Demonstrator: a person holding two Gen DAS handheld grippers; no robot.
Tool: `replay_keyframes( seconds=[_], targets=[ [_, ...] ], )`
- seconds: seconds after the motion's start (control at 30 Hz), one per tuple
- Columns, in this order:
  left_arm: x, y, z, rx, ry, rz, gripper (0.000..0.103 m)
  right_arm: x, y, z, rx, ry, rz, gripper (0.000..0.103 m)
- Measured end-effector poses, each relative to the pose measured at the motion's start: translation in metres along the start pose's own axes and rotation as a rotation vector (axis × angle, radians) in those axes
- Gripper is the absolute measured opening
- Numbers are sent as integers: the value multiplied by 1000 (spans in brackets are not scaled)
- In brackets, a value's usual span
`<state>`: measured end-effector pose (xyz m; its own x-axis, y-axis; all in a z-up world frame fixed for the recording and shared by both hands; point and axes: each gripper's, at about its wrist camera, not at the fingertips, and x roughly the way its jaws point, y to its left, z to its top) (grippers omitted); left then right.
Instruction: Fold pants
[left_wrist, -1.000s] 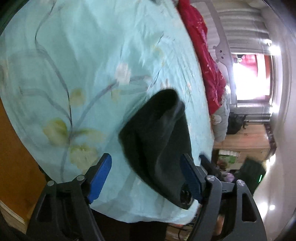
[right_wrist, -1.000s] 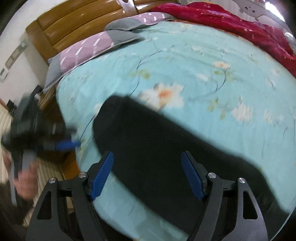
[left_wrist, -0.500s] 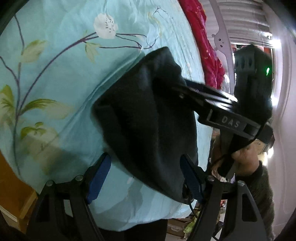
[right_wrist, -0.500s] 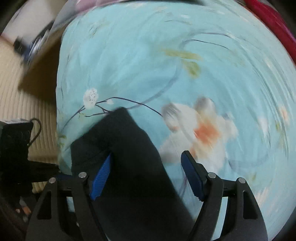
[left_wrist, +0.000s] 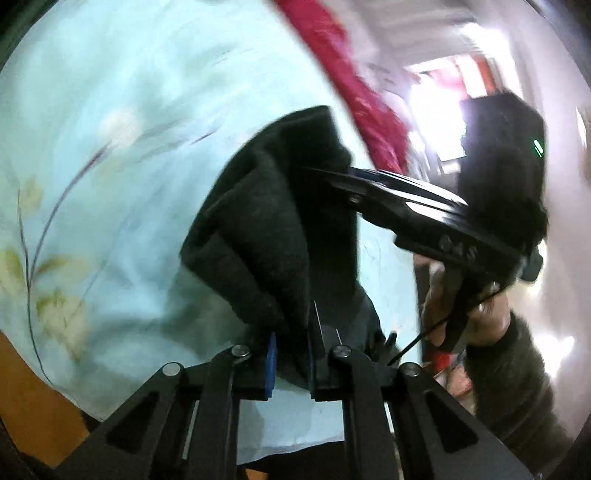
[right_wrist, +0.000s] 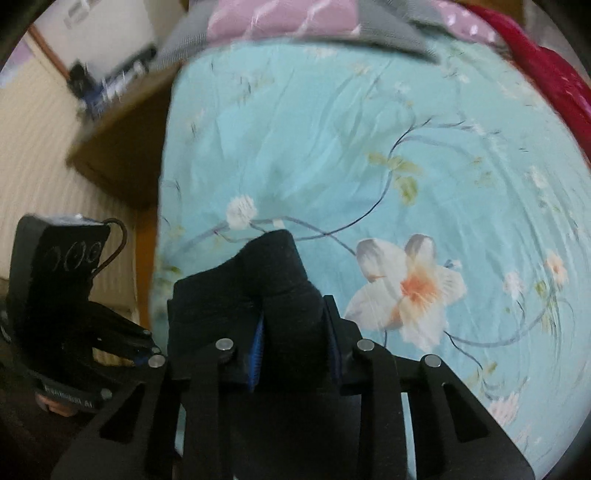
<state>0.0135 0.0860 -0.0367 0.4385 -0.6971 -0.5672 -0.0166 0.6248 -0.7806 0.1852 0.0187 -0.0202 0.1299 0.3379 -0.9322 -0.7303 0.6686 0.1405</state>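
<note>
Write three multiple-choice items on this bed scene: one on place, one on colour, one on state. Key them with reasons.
1. The pants lie:
A. mid-bed
B. at the sheet's edge
C. on the pillows

2. The blanket beside the sheet is:
A. red
B. yellow
C. white

3. The left claw is:
A. wide open
B. out of view
C. shut on the pants

Key: B, bare floor starts just beside them; A, a red fold borders the sheet; C, its pads pinch dark cloth, as the right claw does, both having just closed.

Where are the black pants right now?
The black pants lie bunched at the near edge of the blue flowered bed sheet, pinched by both grippers, beside the big white flower.
</note>
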Motion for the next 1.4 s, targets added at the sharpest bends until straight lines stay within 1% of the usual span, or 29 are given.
replay_keyframes(
  seconds=[0.07,0.13,0.27,0.3,0.37,0.4,0.43,0.53,0.57,0.63,0.67,0.7,0.73,0.77,0.8,0.83,0.87,0.9,0.93,0.97,1.0,1.07,1.13,1.17,1.2,1.3,1.33,1.37,1.4],
  targets=[
    [1,-32,2,102,-16,26,11,-24,1,-8,35,-68,12,30],
    [2,-66,-3,211,-23,44,11,-55,-1,-25,83,-148,29,30],
    [12,-134,-17,397,0,36,11,-110,-12,-64,167,-281,48,30],
    [20,-156,-23,459,12,37,12,-126,-17,-80,203,-323,53,30],
    [37,-185,-35,544,46,31,12,-149,-25,-110,275,-396,64,30],
    [53,-201,-44,591,74,30,13,-162,-32,-135,328,-444,70,30],
    [65,-211,-50,620,99,26,14,-168,-36,-149,358,-468,68,30],
    [119,-236,-72,692,201,38,15,-179,-62,-223,548,-564,79,30],
    [142,-241,-75,705,239,49,15,-176,-70,-247,615,-578,74,30],
    [187,-240,-93,702,355,100,17,-163,-83,-285,738,-581,73,33],
    [210,-236,-103,703,420,143,18,-153,-90,-306,812,-569,58,33],
    [225,-231,-109,706,463,190,19,-140,-95,-326,886,-522,22,33],
    [234,-228,-114,709,502,228,20,-128,-96,-343,947,-451,-44,33],
    [237,-225,-117,711,528,239,22,-121,-95,-354,981,-416,-74,33],
    [231,-227,-117,717,550,218,26,-120,-92,-367,1008,-420,-63,33],
    [221,-227,-117,723,574,190,32,-125,-84,-381,1032,-471,-45,33],
    [216,-230,-111,731,603,163,36,-130,-78,-389,1045,-501,-48,36],
    [207,-234,-106,749,625,135,46,-139,-67,-399,1062,-543,-60,45],
    [197,-239,-99,777,624,121,56,-144,-58,-406,1075,-570,-68,50],
    [190,-242,-90,804,608,117,60,-150,-47,-414,1094,-611,-71,65],
    [186,-254,-79,843,570,124,65,-154,-39,-420,1109,-655,-62,75],
    [188,-275,-62,903,521,150,72,-155,-23,-424,1126,-739,-24,78],
    [206,-299,-35,925,514,156,76,-148,-17,-420,1136,-768,-9,79],
    [214,-305,-32,924,536,144,78,-141,-13,-416,1146,-776,-14,79],
    [229,-313,-20,920,587,123,79,-133,-13,-411,1160,-771,-16,79],
    [277,-330,-10,904,735,81,79,-110,-11,-397,1189,-741,1,79],
    [286,-328,-16,916,765,79,79,-107,-10,-393,1190,-750,6,79],
    [299,-331,-14,932,790,79,78,-107,-8,-390,1187,-758,4,79],
    [310,-323,-11,951,819,71,78,-105,-7,-387,1177,-763,-6,79]
  ],
)
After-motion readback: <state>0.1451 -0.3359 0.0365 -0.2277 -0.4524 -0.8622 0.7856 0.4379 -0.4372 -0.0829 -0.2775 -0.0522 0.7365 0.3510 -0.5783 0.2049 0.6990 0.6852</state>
